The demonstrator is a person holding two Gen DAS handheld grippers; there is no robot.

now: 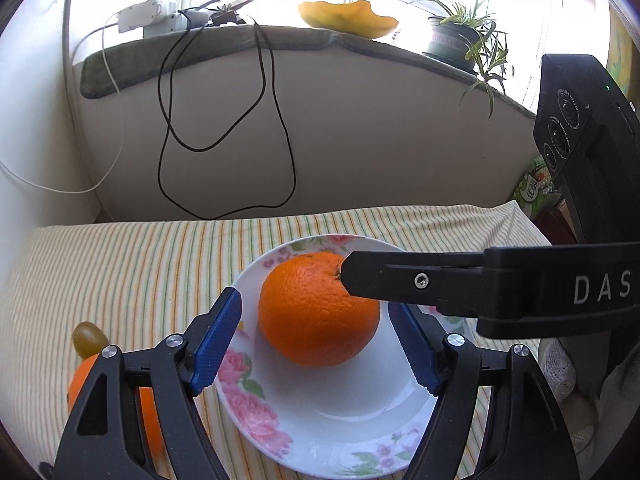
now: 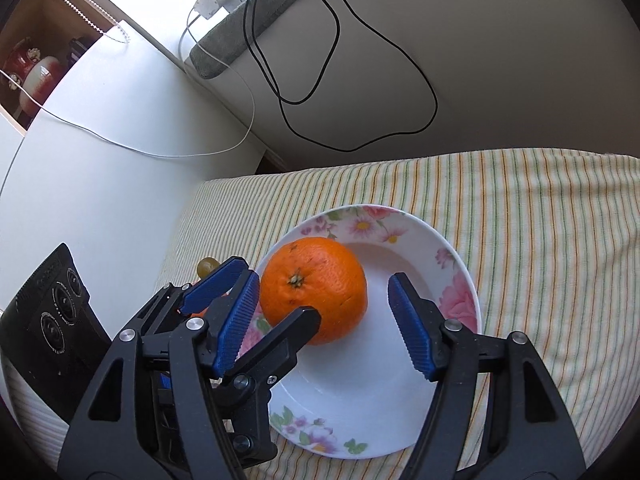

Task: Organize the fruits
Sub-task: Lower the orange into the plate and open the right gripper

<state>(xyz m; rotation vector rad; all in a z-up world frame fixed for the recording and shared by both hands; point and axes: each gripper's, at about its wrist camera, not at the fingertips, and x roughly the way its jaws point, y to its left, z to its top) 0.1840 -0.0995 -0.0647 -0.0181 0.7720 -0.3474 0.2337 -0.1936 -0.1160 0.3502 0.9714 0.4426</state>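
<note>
A large orange [image 1: 318,312] sits on the far half of a white plate with a pink flower rim [image 1: 256,408]. My left gripper [image 1: 314,302] straddles it, and both blue pads [image 1: 216,344] stand a little clear of the peel, so it is open. One black finger of my right gripper [image 1: 400,280] reaches in from the right across the orange's top. In the right wrist view my right gripper [image 2: 324,280] also brackets the orange [image 2: 320,280]. Its left pad [image 2: 240,316] is close beside the orange and its right pad is clearly apart, so it is open. My left gripper [image 2: 276,290] crosses in from the left.
A green grape [image 1: 88,338] and a second orange [image 1: 150,412] lie on the striped cloth [image 1: 140,264] left of the plate [image 2: 400,420]. The grape [image 2: 206,266] also shows behind the left gripper. A black cable [image 1: 224,140] hangs on the wall behind; a potted plant [image 1: 456,36] stands on the sill.
</note>
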